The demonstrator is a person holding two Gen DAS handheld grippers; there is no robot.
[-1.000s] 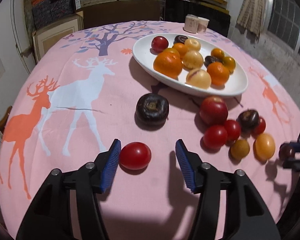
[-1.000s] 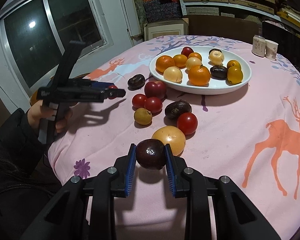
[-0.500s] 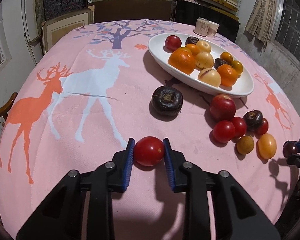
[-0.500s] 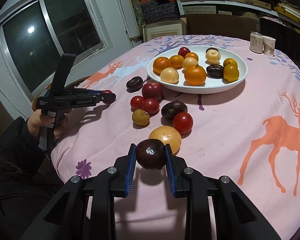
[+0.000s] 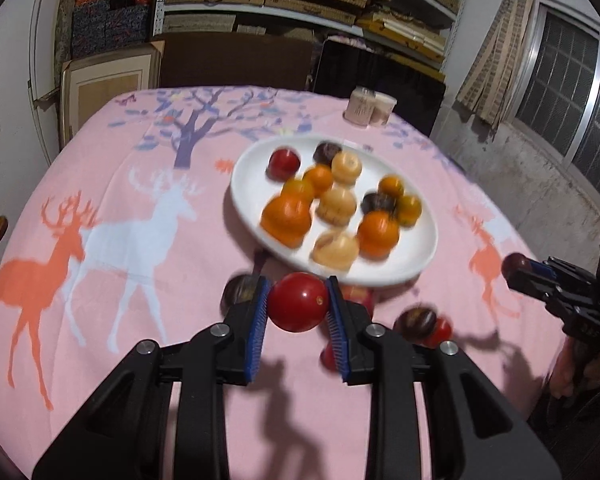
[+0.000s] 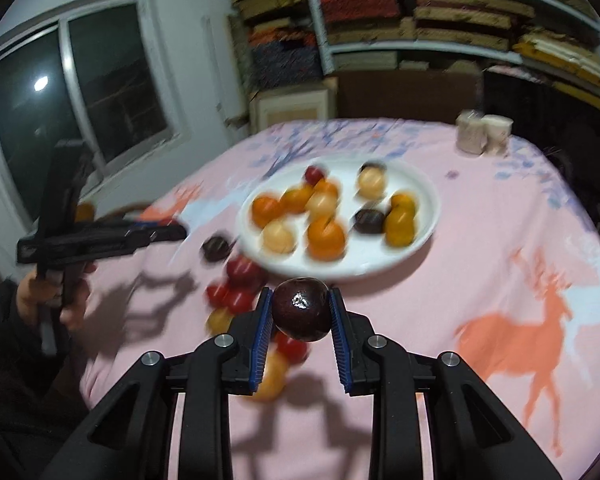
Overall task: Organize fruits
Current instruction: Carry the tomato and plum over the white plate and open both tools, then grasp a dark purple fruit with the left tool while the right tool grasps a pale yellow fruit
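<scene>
Two fruits held | my left gripper [image 5: 298, 306] clamps red tomato [image 5: 299, 307], right gripper [image 6: 300, 314] clamps dark plum [image 6: 301, 308] | both aloft near white plate [image 5: 256, 184] | next, probably: carry over, release gently.

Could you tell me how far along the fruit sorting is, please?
Roughly a dozen fruits already sit on the white oval plate. The left hand-held gripper holds a round red tomato; the right hand-held gripper a dark purple plum. Several loose fruits remain on the pink tablecloth.

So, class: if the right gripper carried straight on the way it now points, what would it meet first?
Probably the near rim of the white plate, just beyond the dark plum the right gripper holds, though depth is uncertain.
</scene>
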